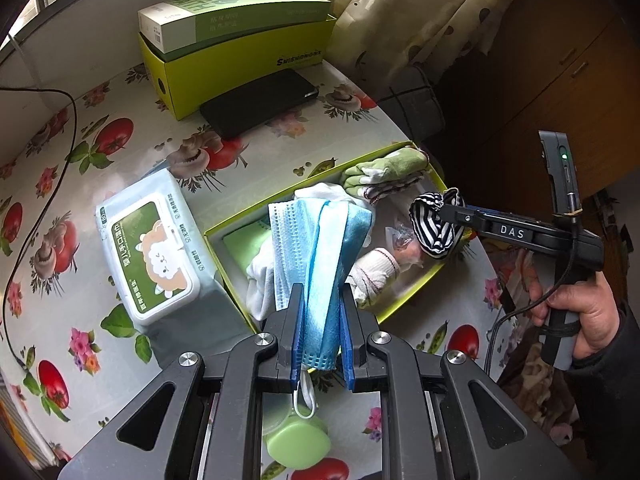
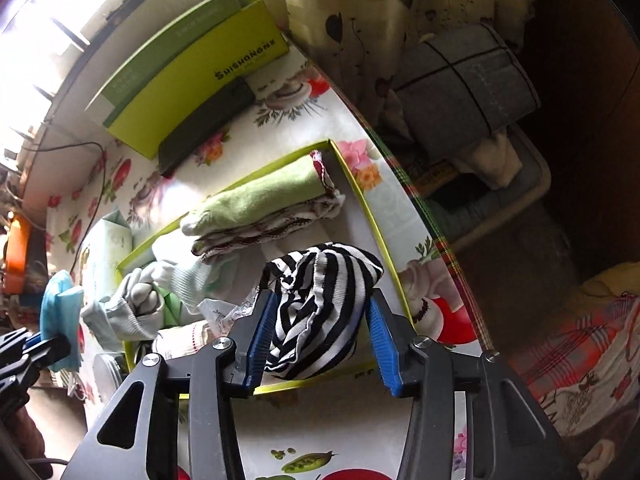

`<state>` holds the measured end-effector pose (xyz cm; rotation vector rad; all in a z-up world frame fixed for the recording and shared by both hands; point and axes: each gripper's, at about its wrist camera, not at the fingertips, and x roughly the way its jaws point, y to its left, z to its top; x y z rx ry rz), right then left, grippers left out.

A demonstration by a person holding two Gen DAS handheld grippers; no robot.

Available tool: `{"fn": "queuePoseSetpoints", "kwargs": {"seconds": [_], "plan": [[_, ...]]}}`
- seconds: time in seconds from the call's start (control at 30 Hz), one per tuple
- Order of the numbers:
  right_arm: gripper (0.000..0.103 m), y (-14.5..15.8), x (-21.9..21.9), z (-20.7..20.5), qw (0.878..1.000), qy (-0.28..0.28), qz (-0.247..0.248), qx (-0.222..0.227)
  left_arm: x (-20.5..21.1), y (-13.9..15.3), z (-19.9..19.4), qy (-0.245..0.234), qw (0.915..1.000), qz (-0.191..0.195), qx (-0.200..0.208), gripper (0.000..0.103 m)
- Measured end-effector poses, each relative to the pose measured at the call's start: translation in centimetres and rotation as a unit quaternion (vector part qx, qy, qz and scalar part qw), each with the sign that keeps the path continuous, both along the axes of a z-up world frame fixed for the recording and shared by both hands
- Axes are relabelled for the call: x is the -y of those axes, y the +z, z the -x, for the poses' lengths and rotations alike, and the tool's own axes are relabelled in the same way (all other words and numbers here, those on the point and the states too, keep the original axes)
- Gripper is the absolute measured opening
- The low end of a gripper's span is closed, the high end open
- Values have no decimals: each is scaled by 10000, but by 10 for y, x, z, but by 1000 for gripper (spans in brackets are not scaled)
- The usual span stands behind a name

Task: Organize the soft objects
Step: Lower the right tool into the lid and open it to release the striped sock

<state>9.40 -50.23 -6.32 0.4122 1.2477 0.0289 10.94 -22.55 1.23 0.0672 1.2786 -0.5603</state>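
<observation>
Left tongs (image 1: 320, 292) are pinching a blue face mask (image 1: 320, 240) and right tongs (image 2: 316, 328) are loosely bracketing a striped cloth (image 2: 320, 304), both hovering over the open yellow-green box (image 1: 408, 300) for dropping in.

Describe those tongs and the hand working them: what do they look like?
Each set of tongs, left and right, has black angular arms with silver bolts and blue ribbed pads. The right one shows white "DAS" lettering, a grey handle, a green light and a black cable. The right hand is bare, with a dark sleeve.
</observation>
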Motion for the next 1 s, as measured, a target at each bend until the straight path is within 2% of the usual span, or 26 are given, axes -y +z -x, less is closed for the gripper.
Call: {"fn": "queuePoseSetpoints", "kwargs": {"seconds": [0.17,0.2,0.23,0.33,0.53,0.87,1.0], "plan": [[44,11,-1,13,9997,-98,53,226,10,-1,-2,-104,9999,5,-13,16],[37,11,-2,15,9997,-95,48,235,12,-2,-3,-119,9999,2,-19,16],[25,9,-4,16,9997,-70,38,226,14,-3,-3,-128,9999,-2,-28,16],[17,-2,-8,13,10000,45,34,77,18,-9,-5,-163,9998,-18,-87,16],[17,-12,-10,5,9999,101,-7,39,35,-24,-8,-404,9989,-127,-179,16],[17,10,-3,15,9993,-10,-176,318,77,-38,-19,-1001,9946,-287,-34,17],[17,19,-4,18,9990,5,-189,404,86,-43,-22,-1233,9914,-436,35,22]]}}
